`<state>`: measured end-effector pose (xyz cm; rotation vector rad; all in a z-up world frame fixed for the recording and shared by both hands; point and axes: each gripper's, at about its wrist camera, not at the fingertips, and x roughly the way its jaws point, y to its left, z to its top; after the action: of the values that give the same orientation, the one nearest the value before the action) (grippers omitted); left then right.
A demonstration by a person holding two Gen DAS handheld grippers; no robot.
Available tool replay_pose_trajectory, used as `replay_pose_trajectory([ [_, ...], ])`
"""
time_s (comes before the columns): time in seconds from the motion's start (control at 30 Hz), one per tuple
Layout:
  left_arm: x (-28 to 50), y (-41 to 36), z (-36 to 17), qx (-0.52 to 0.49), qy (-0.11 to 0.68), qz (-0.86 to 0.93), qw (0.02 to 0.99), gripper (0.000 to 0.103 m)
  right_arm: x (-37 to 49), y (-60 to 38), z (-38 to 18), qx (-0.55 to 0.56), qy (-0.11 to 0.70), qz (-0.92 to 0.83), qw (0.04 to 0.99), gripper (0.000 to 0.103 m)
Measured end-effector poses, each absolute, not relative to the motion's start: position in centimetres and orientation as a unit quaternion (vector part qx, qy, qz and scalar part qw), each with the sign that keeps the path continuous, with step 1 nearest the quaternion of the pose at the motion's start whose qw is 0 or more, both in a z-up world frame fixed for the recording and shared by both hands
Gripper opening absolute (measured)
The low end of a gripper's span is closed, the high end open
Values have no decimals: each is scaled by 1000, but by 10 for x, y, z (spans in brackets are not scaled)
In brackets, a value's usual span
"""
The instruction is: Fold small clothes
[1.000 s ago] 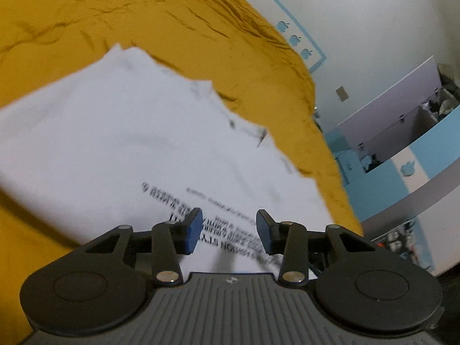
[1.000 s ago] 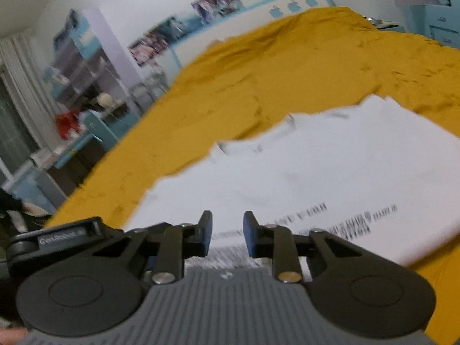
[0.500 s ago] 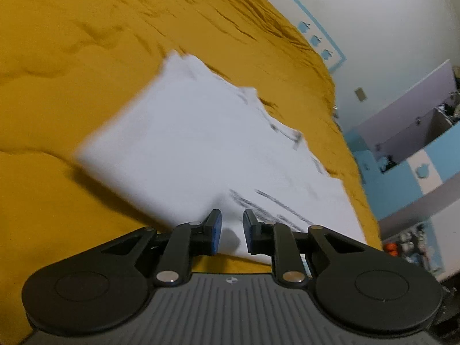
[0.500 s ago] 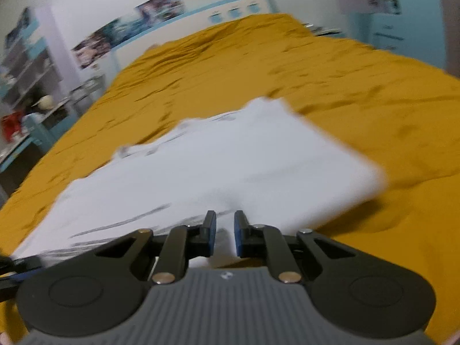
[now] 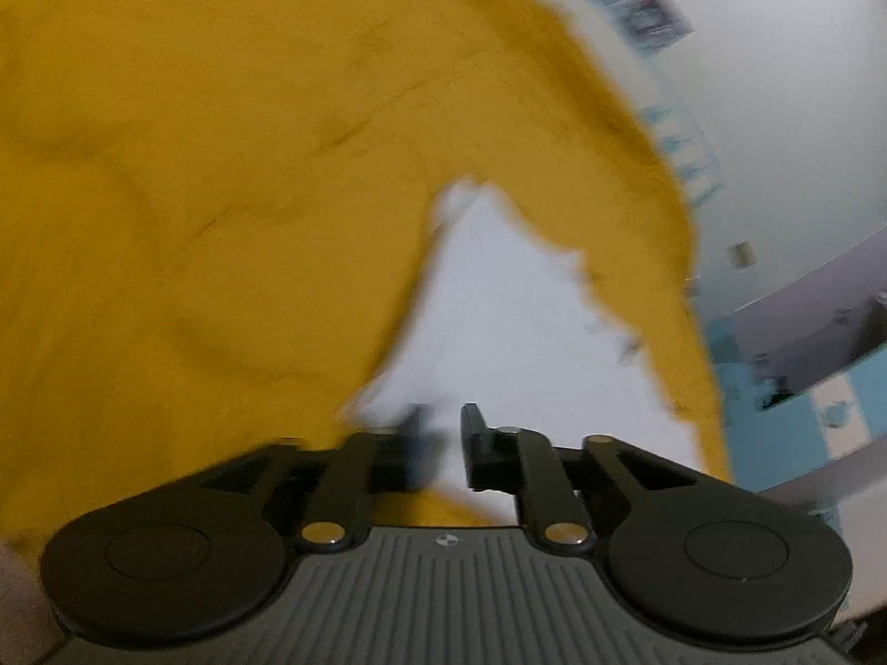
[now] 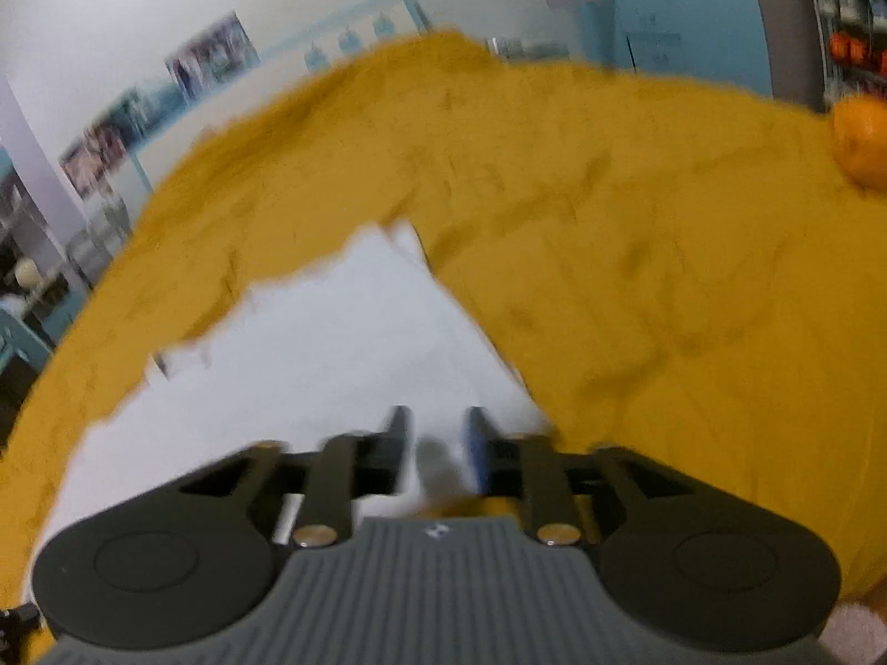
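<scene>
Mustard bedspread (image 5: 222,221) carries the white shirt (image 5: 515,332) — its near edge runs across both tools. Left tool (image 5: 443,432) and right tool (image 6: 435,432) each stand slightly parted, gripping nothing.

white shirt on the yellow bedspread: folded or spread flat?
Cannot tell for sure: the white fabric shirt lies flat on the mustard-yellow bedspread with straight side edges, hinting at a fold, but blur hides layers.
</scene>
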<state>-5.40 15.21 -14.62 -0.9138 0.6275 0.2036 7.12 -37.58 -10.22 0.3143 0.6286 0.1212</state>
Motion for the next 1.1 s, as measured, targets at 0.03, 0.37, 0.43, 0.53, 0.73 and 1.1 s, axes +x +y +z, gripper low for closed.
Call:
replay_pose_trajectory([
  [0.03,-44,150,-135,-411,285,80,862,40,76,-368,-93,125,281,67,949,54],
  [0.37,121,107,-133,-347,319,-41,881,47,190,-247,-103,145,329,231,904,53],
  [0.43,150,96,-147,-346,339,-46,874,47,204,-218,-117,159,352,248,889,52],
  [0.53,178,94,-171,-351,371,-27,859,47,229,-188,-148,174,408,255,859,52],
  [0.73,182,124,-197,-356,394,-7,847,23,260,-215,-172,174,435,242,850,40],
  [1.1,145,185,-187,-285,395,57,871,20,294,-344,-174,223,412,135,873,20],
])
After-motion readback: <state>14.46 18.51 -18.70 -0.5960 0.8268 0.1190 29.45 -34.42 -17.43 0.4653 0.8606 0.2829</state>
